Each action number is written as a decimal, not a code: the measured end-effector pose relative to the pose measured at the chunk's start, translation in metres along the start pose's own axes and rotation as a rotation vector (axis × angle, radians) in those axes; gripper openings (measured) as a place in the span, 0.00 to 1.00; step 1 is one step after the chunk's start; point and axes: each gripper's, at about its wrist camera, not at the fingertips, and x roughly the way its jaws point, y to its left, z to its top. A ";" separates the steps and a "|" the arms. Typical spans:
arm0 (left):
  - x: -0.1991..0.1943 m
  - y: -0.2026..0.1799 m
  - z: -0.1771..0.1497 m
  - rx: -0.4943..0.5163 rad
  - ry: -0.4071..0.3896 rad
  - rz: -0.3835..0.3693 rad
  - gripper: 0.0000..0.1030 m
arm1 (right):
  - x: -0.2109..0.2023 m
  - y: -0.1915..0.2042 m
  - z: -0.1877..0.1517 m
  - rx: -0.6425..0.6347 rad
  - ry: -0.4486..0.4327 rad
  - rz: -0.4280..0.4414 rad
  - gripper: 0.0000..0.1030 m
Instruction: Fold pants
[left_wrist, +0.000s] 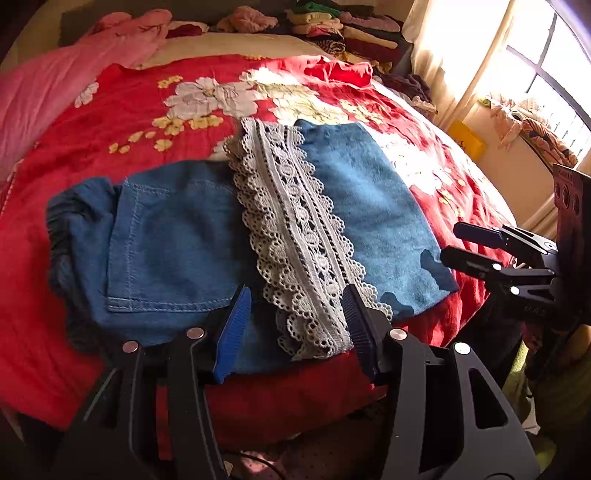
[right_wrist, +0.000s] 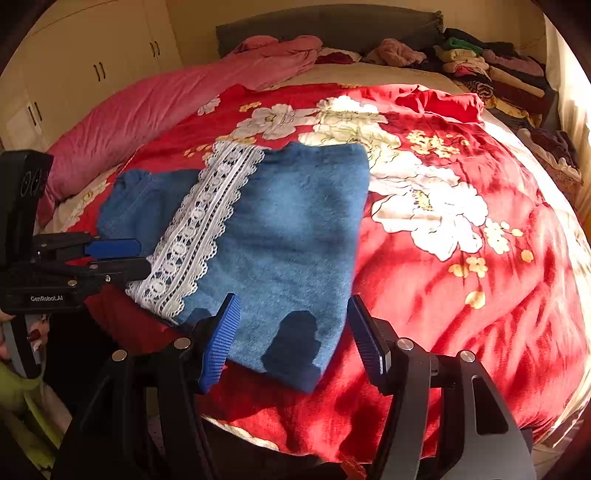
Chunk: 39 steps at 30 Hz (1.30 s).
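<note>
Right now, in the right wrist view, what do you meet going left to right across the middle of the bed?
Left gripper → white lace trim → folded blue denim pants → big white flower print on the red floral bedspread.

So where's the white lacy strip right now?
The lace strip runs across the middle of the folded denim pants on the red flowered blanket. In the left wrist view its near end lies between the open left tool fingers.
</note>
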 end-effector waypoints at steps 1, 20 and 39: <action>-0.003 0.000 0.002 0.005 -0.014 0.010 0.52 | -0.002 -0.004 0.005 0.008 -0.010 -0.002 0.58; 0.041 -0.019 -0.003 0.079 0.074 -0.037 0.52 | 0.114 -0.006 0.105 -0.094 0.107 -0.017 0.58; 0.001 -0.010 0.006 0.052 -0.009 0.019 0.79 | 0.051 -0.024 0.094 0.068 -0.026 0.045 0.92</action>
